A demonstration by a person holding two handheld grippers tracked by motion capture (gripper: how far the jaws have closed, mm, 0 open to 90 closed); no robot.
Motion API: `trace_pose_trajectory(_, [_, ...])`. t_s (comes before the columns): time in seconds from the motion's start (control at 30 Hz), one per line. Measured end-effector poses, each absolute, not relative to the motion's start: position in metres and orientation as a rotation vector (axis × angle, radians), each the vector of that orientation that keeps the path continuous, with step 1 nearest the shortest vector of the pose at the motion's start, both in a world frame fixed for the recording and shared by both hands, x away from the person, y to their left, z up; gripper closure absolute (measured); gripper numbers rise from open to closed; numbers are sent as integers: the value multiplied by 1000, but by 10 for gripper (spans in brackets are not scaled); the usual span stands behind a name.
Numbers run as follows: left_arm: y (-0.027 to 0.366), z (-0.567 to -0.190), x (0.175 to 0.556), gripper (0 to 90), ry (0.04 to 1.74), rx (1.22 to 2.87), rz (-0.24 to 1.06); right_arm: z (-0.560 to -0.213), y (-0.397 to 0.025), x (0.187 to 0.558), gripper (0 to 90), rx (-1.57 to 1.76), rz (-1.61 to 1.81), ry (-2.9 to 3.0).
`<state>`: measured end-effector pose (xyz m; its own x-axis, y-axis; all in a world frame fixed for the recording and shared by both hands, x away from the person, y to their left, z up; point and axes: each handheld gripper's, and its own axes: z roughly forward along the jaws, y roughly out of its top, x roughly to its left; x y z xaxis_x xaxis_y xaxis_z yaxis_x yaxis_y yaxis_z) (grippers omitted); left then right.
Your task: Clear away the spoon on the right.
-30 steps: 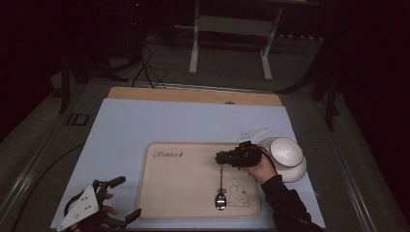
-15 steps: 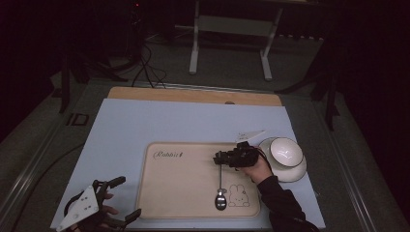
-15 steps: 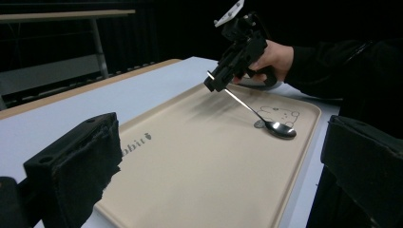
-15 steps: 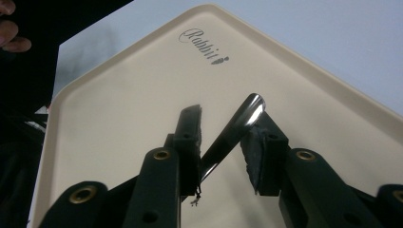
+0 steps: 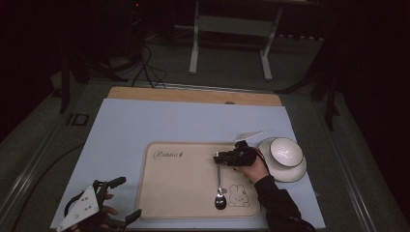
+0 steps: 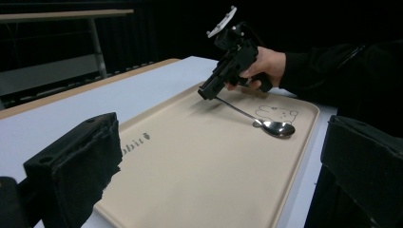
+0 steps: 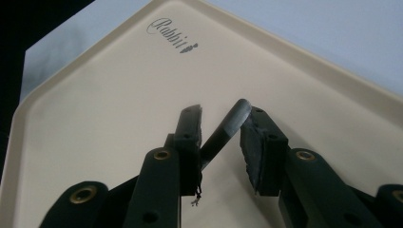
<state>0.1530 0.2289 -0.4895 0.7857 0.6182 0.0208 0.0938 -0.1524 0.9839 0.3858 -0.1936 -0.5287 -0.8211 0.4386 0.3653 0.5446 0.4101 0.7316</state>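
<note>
A metal spoon (image 5: 220, 199) lies on the beige tray (image 5: 179, 193) beside a rabbit drawing, its bowl resting on the tray (image 6: 190, 161). My right gripper (image 5: 220, 158) is at the far end of the handle. In the right gripper view the handle (image 7: 228, 124) crosses slantwise between the jaws and touches both, so my right gripper (image 7: 221, 114) is shut on it. From the left gripper view, the spoon (image 6: 275, 127) slopes up to that gripper (image 6: 206, 92). My left gripper (image 5: 126, 197) stands wide open at the table's near left corner, nothing in it (image 6: 223, 142).
A white bowl (image 5: 285, 151) sits on a white saucer (image 5: 292, 175) just right of the tray. The tray lies on a pale blue mat (image 5: 145, 121) with a wooden table edge (image 5: 193, 94) behind. A metal stand (image 5: 229, 24) is on the floor beyond.
My right gripper has edged slightly left at the handle's end. The spoon's bowl stays in place. The left gripper has not moved.
</note>
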Motion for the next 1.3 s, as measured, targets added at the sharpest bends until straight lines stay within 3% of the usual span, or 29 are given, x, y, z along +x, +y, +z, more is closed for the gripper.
trace_pose_trajectory(0.43, [229, -489, 153, 0, 566, 1686, 503, -541, -190, 388, 686, -1004, -1309, -2558])
trace_pose_trajectory(0.97, [229, -489, 152, 0, 562, 1685, 506, -529, -194, 386, 606, -1060, -1346, -2574])
trace_pose_trajectory(1.13, [228, -489, 152, 0, 561, 1685, 507, -520, -191, 379, 525, -1039, -1369, -2592])
trace_pose_trajectory(1.3, [228, -489, 152, 0, 559, 1686, 507, -511, -189, 372, 352, -1055, -1403, -2606])
